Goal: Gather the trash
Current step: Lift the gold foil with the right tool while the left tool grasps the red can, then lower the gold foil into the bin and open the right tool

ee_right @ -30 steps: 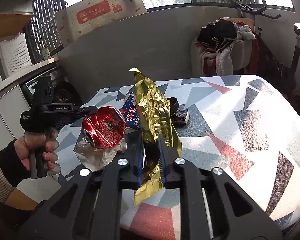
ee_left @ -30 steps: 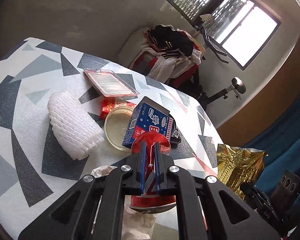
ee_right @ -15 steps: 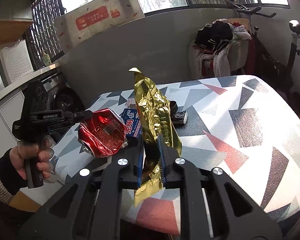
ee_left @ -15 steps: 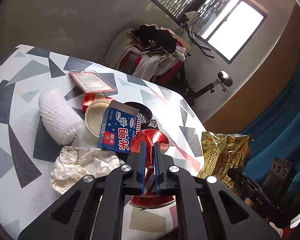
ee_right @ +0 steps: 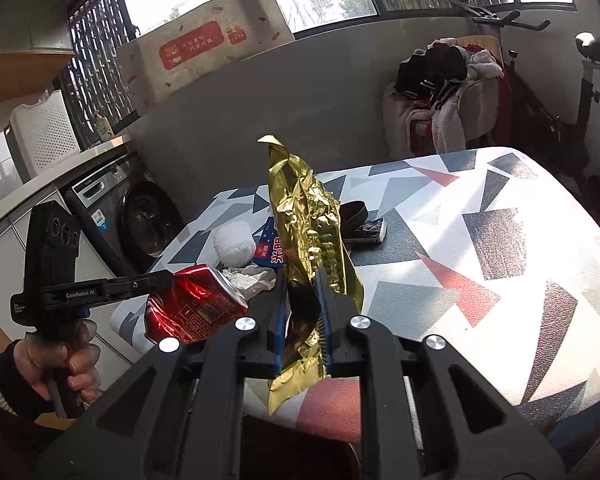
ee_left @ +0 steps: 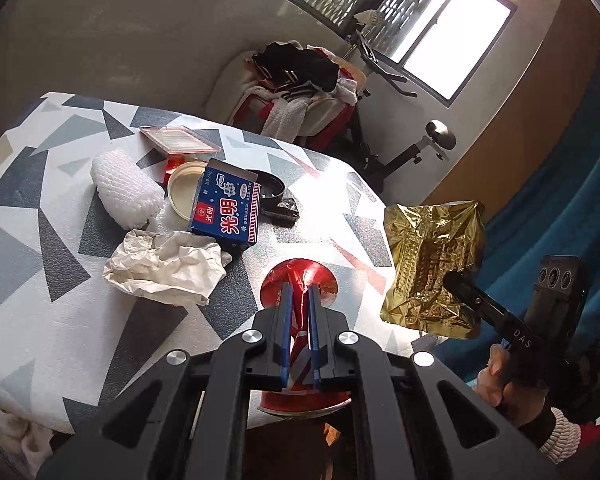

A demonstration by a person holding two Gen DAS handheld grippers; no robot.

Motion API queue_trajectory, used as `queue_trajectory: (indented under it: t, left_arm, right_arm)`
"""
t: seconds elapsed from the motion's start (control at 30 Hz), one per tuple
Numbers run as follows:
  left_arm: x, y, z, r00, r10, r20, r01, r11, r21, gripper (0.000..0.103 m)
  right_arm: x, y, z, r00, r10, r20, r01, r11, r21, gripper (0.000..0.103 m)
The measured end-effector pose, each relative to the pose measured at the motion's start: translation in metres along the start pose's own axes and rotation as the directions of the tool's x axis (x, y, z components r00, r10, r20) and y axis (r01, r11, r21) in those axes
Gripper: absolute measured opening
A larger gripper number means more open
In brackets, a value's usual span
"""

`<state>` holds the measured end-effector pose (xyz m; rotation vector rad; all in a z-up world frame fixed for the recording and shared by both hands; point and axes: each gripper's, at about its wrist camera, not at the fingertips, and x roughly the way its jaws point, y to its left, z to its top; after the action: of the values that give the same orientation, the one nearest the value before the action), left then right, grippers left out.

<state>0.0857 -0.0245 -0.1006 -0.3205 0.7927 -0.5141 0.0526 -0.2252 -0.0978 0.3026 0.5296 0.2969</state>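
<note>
Red metal fills the middle of the left wrist view: a crushed can is clamped between the blue pads of the left gripper, held above the near edge of the table. That table wears a cloth of grey, white and red triangles. Near its middle lies a blue carton, with a crumpled white paper touching its near corner. A white foam net sits toward the left edge, just beside a round pale lid. Behind the lid rests a clear flat box with a red rim. A dark wrapper lies to the right of the carton. Off the table's right edge, the right gripper grips a gold foil bag in the air, a hand on its handle.

From the right wrist view, the right gripper is clenched on the gold foil bag, which stands upright between the fingers above the table's near edge. To the left, the left gripper pinches the crushed can off the table's left corner, and a hand in a dark sleeve holds it. Behind the bag, the carton, the foam net and the paper are partly hidden. A washing machine stands beyond the table's left edge.
</note>
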Motion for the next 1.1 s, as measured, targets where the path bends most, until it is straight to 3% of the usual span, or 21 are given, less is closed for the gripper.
queue_trajectory:
  t: [0.33, 0.7, 0.73, 0.8, 0.9, 0.97, 1.1]
  left_arm:
    - [-0.008, -0.026, -0.07, 0.997, 0.028, -0.076, -0.022, 0.997, 0.079, 0.008]
    - [0.0, -0.019, -0.118, 0.988, 0.025, -0.153, -0.019, 0.999, 0.037, 0.009]
    - [0.001, -0.018, -0.119, 0.987, 0.024, -0.158, -0.019, 0.999, 0.033, 0.014]
    - [-0.002, -0.014, -0.12, 0.988, 0.04, -0.149, -0.038, 0.999, 0.016, 0.055]
    - [-0.017, -0.01, -0.119, 0.993, 0.079, -0.084, -0.078, 0.997, 0.015, 0.069]
    - [-0.028, -0.009, -0.117, 0.988, 0.145, -0.046, -0.144, 0.989, 0.031, 0.081]
    - [-0.052, -0.006, -0.113, 0.972, 0.233, 0.03, -0.234, 0.971, 0.051, 0.093]
  right_arm:
    - [-0.024, 0.006, -0.016, 1.0, 0.016, -0.006, -0.016, 1.0, -0.007, 0.017]
    - [-0.026, 0.012, -0.04, 0.998, 0.031, -0.05, -0.031, 1.0, -0.004, 0.017]
    - [-0.026, 0.014, -0.041, 0.998, 0.032, -0.054, -0.032, 0.999, -0.007, 0.017]
    - [-0.025, 0.017, -0.044, 0.998, 0.034, -0.061, -0.035, 0.999, -0.014, 0.017]
    - [-0.023, 0.019, -0.052, 0.996, 0.032, -0.078, -0.034, 0.999, -0.024, 0.017]
    - [-0.02, 0.021, -0.058, 0.995, 0.033, -0.098, -0.036, 0.999, -0.026, 0.017]
    - [-0.014, 0.028, -0.073, 0.987, 0.044, -0.155, -0.051, 0.998, -0.044, 0.017]
